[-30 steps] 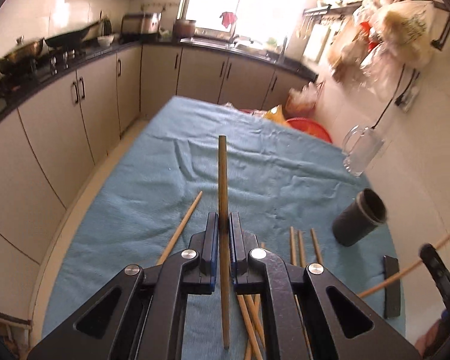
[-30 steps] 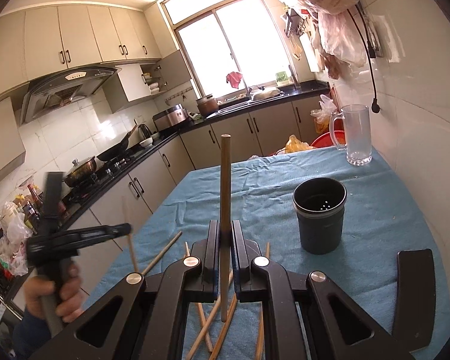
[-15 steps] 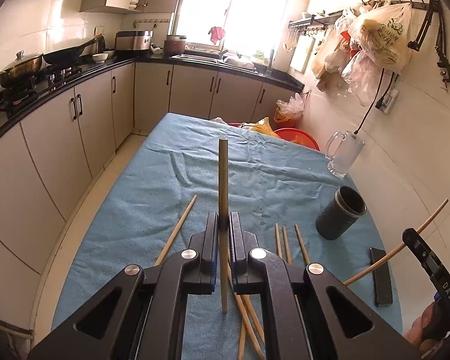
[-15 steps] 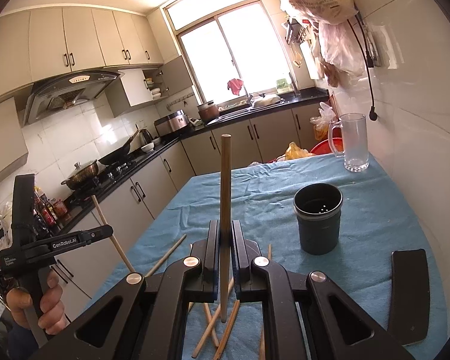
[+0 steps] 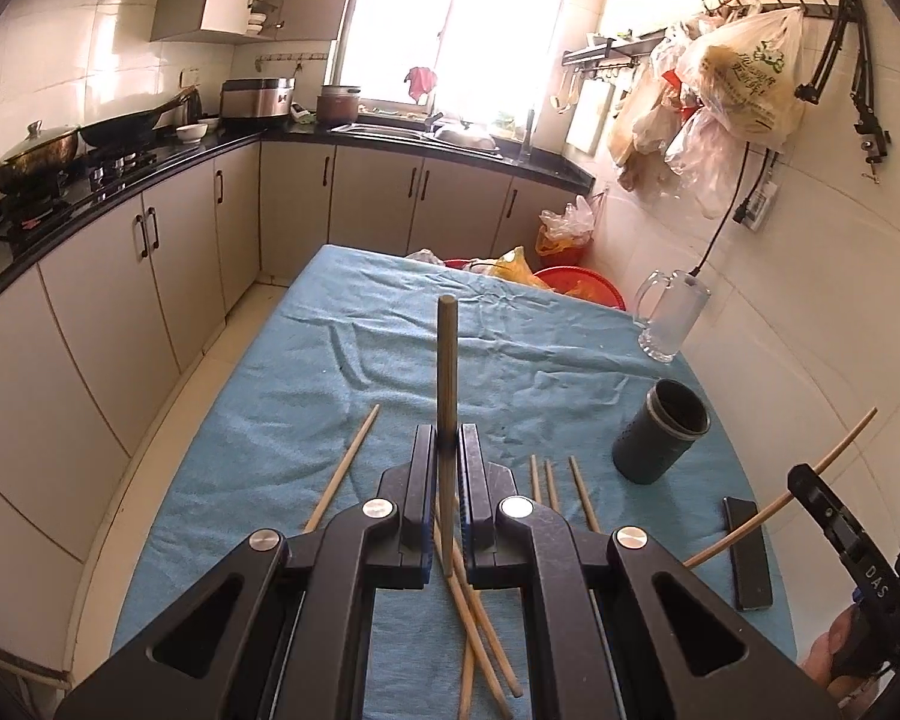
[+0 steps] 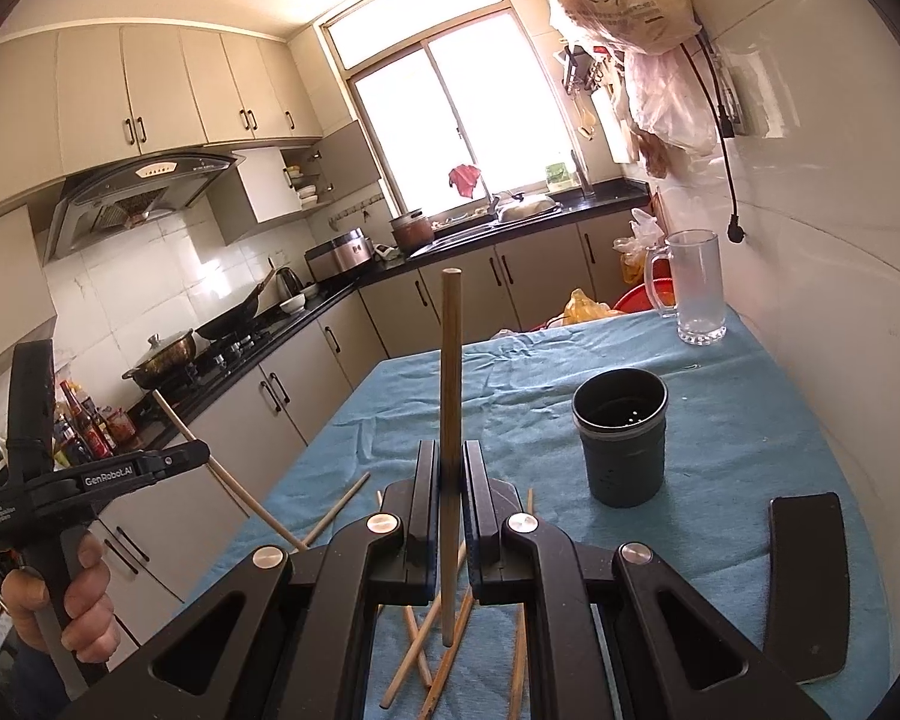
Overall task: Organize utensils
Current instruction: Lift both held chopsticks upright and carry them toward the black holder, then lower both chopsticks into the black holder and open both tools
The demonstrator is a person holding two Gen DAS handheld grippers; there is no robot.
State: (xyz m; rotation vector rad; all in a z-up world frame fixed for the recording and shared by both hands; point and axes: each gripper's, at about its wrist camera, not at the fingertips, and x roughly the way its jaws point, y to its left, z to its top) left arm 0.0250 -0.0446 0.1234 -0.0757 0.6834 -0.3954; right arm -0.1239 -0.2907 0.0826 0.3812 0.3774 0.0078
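Note:
My left gripper [image 5: 447,450] is shut on a wooden chopstick [image 5: 447,360] that stands upright, held above the blue-clothed table [image 5: 306,420]. My right gripper [image 6: 449,468] is shut on another upright chopstick [image 6: 450,360]. Several loose chopsticks [image 5: 552,483] lie on the cloth below both grippers; they also show in the right wrist view [image 6: 336,507]. A dark cylindrical holder [image 6: 621,441] stands open-topped to the right and ahead; it also shows in the left wrist view [image 5: 660,429]. The right gripper shows at the left view's right edge [image 5: 834,510]; the left gripper at the right view's left edge [image 6: 120,471].
A glass mug [image 6: 693,288] stands at the table's far right by the wall. A black flat phone-like object [image 6: 807,582] lies near the right front edge. Kitchen cabinets [image 5: 150,276] run along the left of the table. Red basins [image 5: 582,288] sit beyond the far end.
Both grippers have risen and tilted back with their chopsticks, so more of the kitchen shows. The grips are unchanged.

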